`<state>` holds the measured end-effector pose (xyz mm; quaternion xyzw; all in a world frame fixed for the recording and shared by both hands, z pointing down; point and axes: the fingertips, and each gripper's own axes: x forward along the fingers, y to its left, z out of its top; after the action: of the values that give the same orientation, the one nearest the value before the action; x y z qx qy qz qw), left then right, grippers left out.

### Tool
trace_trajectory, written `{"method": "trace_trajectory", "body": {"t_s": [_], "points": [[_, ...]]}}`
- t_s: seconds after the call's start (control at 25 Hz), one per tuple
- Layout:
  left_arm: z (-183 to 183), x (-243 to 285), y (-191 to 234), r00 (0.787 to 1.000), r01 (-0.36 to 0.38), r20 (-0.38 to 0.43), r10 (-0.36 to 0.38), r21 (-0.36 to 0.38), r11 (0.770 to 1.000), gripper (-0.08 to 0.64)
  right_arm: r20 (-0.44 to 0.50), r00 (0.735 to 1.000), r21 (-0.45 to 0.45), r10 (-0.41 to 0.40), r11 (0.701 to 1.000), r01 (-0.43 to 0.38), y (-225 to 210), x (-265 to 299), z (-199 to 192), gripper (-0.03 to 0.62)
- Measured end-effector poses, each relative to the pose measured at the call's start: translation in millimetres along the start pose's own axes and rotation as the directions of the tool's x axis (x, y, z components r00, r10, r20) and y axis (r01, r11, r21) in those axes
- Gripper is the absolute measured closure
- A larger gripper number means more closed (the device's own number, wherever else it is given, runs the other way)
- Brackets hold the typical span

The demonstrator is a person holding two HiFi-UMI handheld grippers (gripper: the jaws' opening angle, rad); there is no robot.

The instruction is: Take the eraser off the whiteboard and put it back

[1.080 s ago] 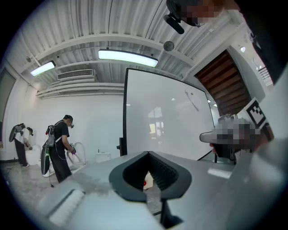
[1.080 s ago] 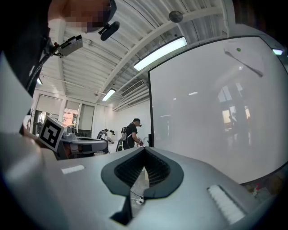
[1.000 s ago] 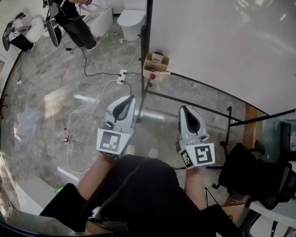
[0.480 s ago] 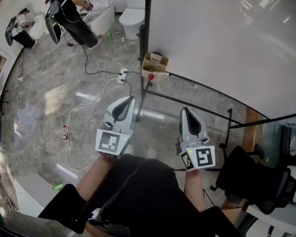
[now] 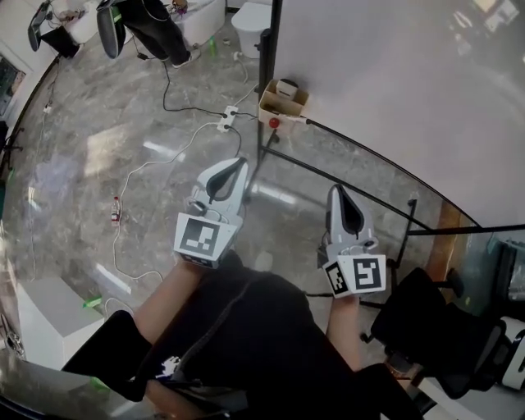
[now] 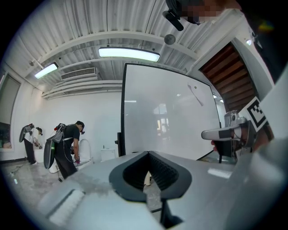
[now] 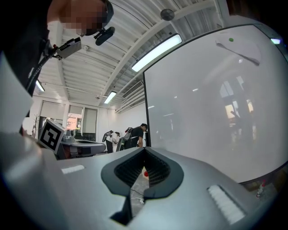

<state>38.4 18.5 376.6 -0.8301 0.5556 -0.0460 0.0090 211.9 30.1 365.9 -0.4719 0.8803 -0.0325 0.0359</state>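
Note:
The big whiteboard (image 5: 394,74) stands upright at the upper right of the head view and fills much of both gripper views (image 6: 166,112) (image 7: 216,103). A cardboard-coloured box (image 5: 283,105) hangs at its lower left corner with a small white and dark block (image 5: 286,87) in it; whether that is the eraser I cannot tell. A pale elongated shape (image 7: 238,49) sits high on the board. My left gripper (image 5: 238,164) and right gripper (image 5: 337,192) are held level in front of the board, short of it, both shut and empty (image 6: 147,153) (image 7: 144,150).
The board's black stand legs (image 5: 344,176) cross the floor just ahead of the grippers. A power strip (image 5: 225,119) and cables lie on the floor to the left. A black office chair (image 5: 443,328) stands at the right. People (image 5: 156,25) work at the far left, near a toilet (image 5: 258,12).
Both grippers and the head camera have edged forward toward the whiteboard's stand. The jaws stayed shut and nothing was picked up.

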Motion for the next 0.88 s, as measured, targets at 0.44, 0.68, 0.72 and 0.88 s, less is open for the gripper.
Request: {"method": "trace_trajectory", "body": {"t_s": [0.44,0.68,0.72,0.88], "points": [[-5.6,-11.9,9.2,0.998,-0.066,-0.001,0.066,-0.014,0.998,0.555,-0.009,0.998,0.020,0.055,0.998,-0.055,6.7,10.1,-8.4,0.583],[-10.0,1.0,29.6,0.999,-0.039,-0.002,0.039,-0.026,0.999,0.555,-0.008,0.999,0.004,0.040,0.999,-0.040,13.6,36.8,-5.6,0.583],[-11.2,5.0,35.2,1.000,-0.030,-0.003,0.030,-0.028,0.999,0.555,-0.009,0.999,0.001,0.032,0.999,-0.032,15.0,43.1,-5.9,0.583],[-12.1,24.0,63.5,1.000,0.018,-0.006,-0.018,-0.027,0.999,0.555,-0.020,1.000,-0.008,-0.014,1.000,0.014,20.8,71.8,-7.5,0.583]]}}
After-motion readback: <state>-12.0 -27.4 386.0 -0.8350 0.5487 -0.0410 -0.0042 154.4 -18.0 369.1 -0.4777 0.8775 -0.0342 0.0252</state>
